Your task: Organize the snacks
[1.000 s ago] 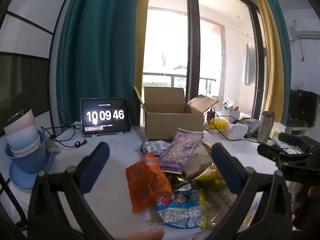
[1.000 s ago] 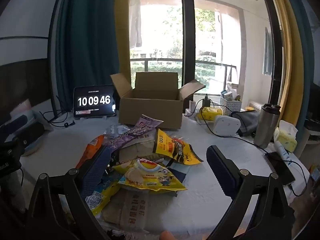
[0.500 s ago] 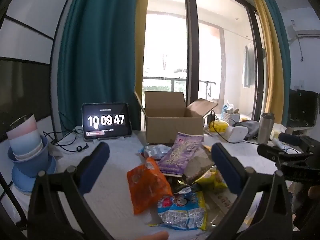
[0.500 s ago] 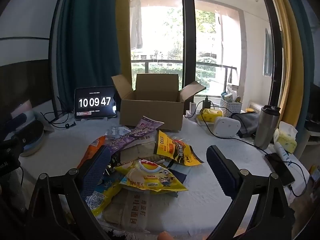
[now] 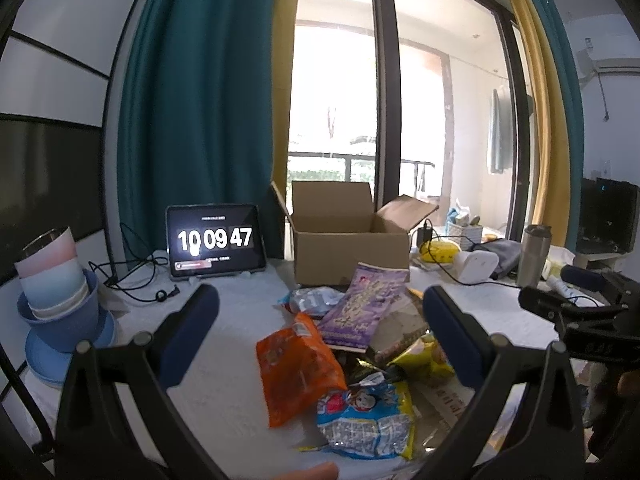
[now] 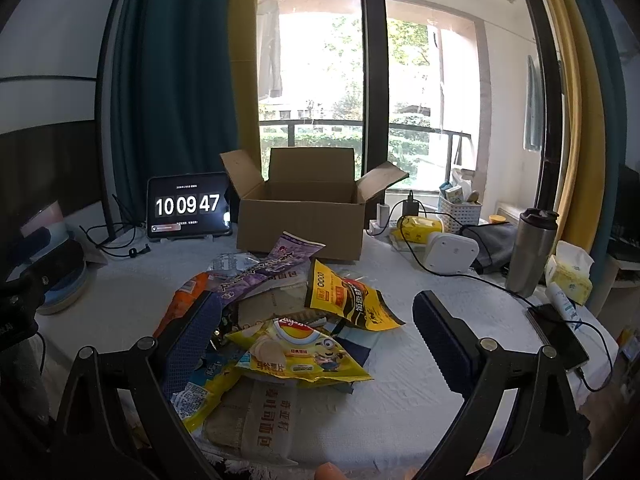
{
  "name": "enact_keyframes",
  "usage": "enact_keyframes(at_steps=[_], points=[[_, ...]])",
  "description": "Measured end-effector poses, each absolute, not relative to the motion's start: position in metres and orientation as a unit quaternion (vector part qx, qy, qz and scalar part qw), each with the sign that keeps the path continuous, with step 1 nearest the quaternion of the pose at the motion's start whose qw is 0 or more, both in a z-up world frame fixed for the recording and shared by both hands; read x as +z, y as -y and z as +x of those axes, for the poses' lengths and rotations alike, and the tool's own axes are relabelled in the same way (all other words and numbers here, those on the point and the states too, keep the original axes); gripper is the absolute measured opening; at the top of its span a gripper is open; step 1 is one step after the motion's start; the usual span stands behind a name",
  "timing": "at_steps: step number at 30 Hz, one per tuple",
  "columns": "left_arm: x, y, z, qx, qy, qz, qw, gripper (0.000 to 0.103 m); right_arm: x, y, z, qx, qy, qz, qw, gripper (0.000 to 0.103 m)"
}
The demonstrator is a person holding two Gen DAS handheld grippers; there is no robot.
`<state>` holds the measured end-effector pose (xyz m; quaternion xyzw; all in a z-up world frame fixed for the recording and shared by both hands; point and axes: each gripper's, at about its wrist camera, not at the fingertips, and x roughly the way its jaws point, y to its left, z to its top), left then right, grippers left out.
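inspector: on the white table [image 6: 400,412], a heap of snack packets is found loose and overlapping. an orange packet [image 5: 296,364] and a blue and yellow packet [image 5: 364,416] are noted at the near left, a purple packet [image 5: 360,308] is laid across the heap toward the box, and a yellow crisp bag [image 6: 304,354] and a yellow and black packet [image 6: 344,296] are seen on the right side.

clerk: and the cardboard box [image 6: 300,216]?

inspector: it is stood behind the heap with its flaps open. no snack is seen inside it, though the floor of the box is hidden from both cameras.

clerk: what is recorded for the grippers?

inspector: the left gripper [image 5: 320,320] is held above the heap with its jaws wide apart and nothing between them. the right gripper [image 6: 316,314] is likewise spread, over the crisp bag, and nothing is gripped.

clerk: progress?

inspector: the task is judged to be at its very start. no packet is seen sorted or boxed; the whole heap is left to be dealt with.

clerk: other items?

inspector: a tablet clock [image 6: 186,206], stacked bowls [image 5: 60,292], a steel flask [image 6: 532,252] and a tissue pack [image 6: 568,276] are noted around the edges, apart from the heap.
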<state>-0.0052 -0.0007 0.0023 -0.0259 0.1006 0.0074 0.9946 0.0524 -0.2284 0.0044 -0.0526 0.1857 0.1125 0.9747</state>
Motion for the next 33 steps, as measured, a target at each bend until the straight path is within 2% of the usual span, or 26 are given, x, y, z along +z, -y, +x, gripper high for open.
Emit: enact_keyframes(at_steps=[33], points=[[0.0010,-0.0001,-0.0053,0.013,-0.107,-0.020,0.994,0.103,0.0010,0.2288,0.0534,0.116,-0.195,-0.052,0.973,0.098]])
